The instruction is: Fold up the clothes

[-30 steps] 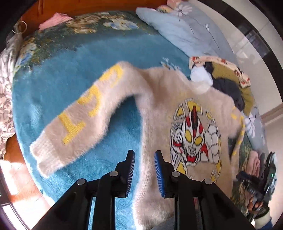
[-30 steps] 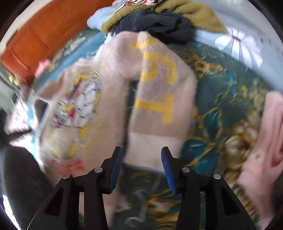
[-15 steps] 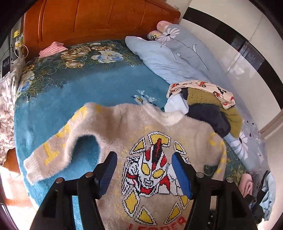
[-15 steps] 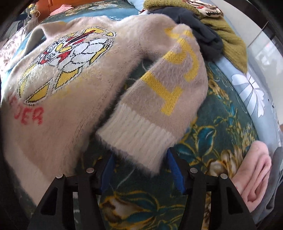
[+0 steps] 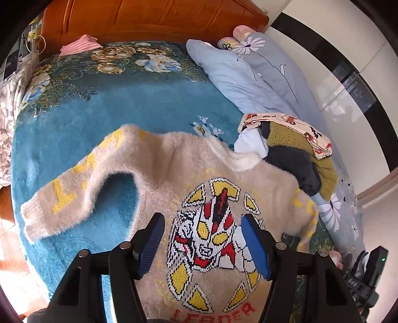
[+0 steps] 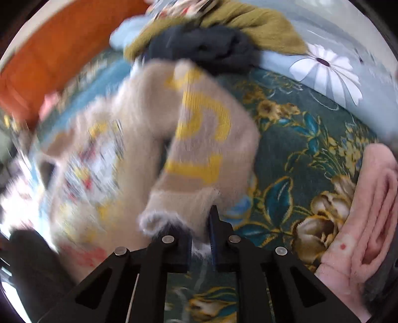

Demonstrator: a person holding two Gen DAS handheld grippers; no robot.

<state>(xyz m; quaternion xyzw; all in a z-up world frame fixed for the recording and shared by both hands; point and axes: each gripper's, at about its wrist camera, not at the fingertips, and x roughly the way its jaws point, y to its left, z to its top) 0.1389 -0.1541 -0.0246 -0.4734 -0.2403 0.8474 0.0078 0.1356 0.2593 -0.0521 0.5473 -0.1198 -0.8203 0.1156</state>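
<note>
A fluffy beige sweater (image 5: 174,174) with a red, yellow and white robot-face print lies front up on the blue floral blanket (image 5: 99,111). Its one sleeve (image 5: 69,198) with yellow letters stretches to the left. My left gripper (image 5: 204,246) is open and empty, hovering over the print. My right gripper (image 6: 201,238) is shut on the cuff of the sweater's other sleeve (image 6: 199,149), which is lifted and folded back; that view is motion-blurred.
A pile of clothes (image 5: 293,149), olive, dark and printed, sits at the sweater's right shoulder. A pale blue duvet (image 5: 248,74) and wooden headboard (image 5: 149,20) lie behind. A pink folded garment (image 6: 368,211) lies right of the right gripper.
My right gripper has closed on the sleeve cuff and raised it. My left gripper stays open over the print, hardly moved since half a second ago.
</note>
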